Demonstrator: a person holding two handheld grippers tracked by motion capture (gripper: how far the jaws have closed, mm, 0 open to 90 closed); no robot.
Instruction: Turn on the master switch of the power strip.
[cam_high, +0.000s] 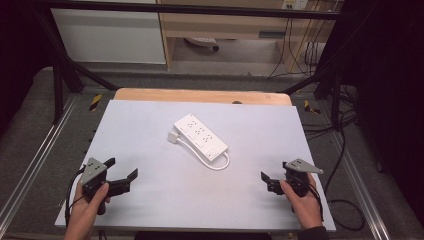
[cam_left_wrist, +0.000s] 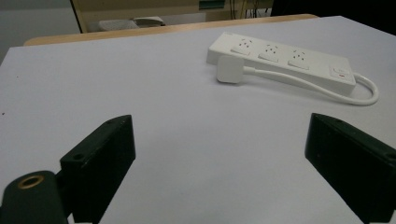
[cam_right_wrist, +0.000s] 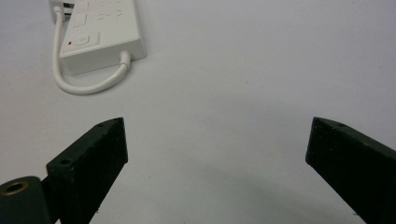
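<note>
Left claw (cam_high: 121, 172) gaping, right claw (cam_high: 274, 175) likewise

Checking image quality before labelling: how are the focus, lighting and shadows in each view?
High view: even light, dark corners, power strip sharp. Left gripper view: strip and plug clear, near fingers soft. Right gripper view: a faint shadow lies on the table between the fingers; no glare.
</note>
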